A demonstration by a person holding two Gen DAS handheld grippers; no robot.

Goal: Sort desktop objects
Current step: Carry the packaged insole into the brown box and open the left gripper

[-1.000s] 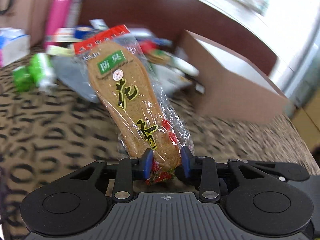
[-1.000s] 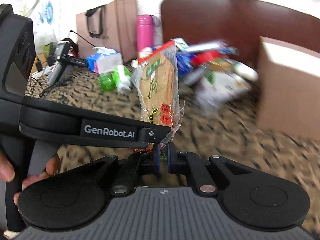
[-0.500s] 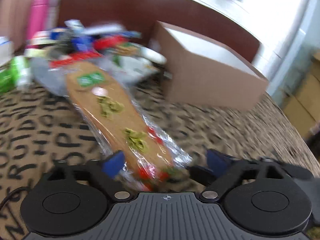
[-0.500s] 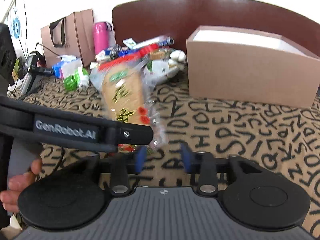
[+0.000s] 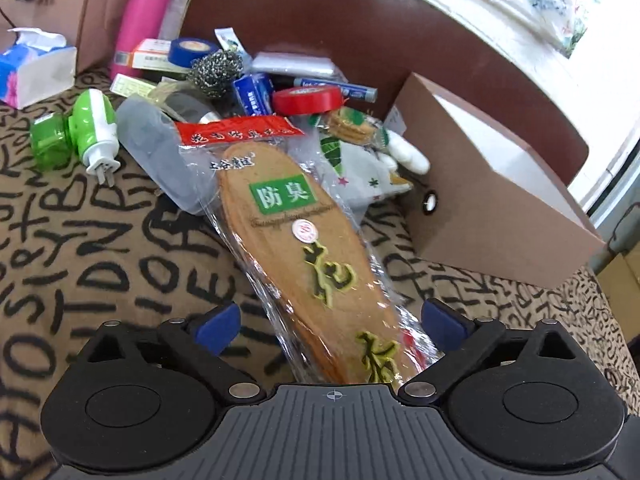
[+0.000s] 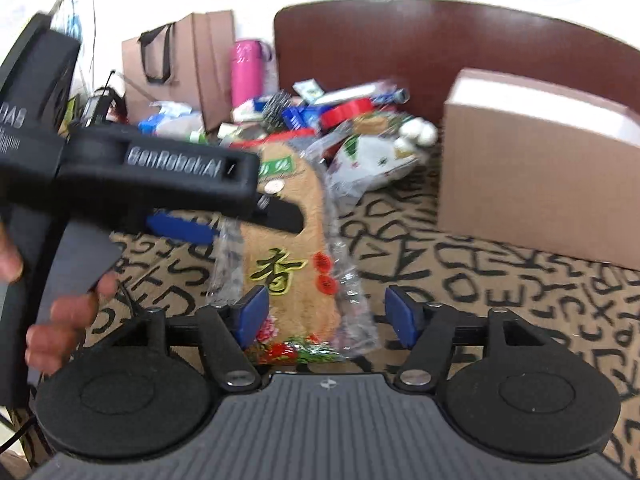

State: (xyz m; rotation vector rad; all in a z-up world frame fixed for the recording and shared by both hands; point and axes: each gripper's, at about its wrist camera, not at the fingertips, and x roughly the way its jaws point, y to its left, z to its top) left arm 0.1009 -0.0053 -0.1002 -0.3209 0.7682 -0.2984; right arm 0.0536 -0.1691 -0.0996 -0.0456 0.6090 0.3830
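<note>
Insole packet lies between both wide-spread grippers, left gripper, right gripper

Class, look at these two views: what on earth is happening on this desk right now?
A person is sorting desk clutter with two tools. The packaged insole lies on the patterned cloth, between the open fingers of both the left hand-held gripper and the right hand-held gripper; neither clamps it. A cardboard box waits to the right of the pile.
</note>
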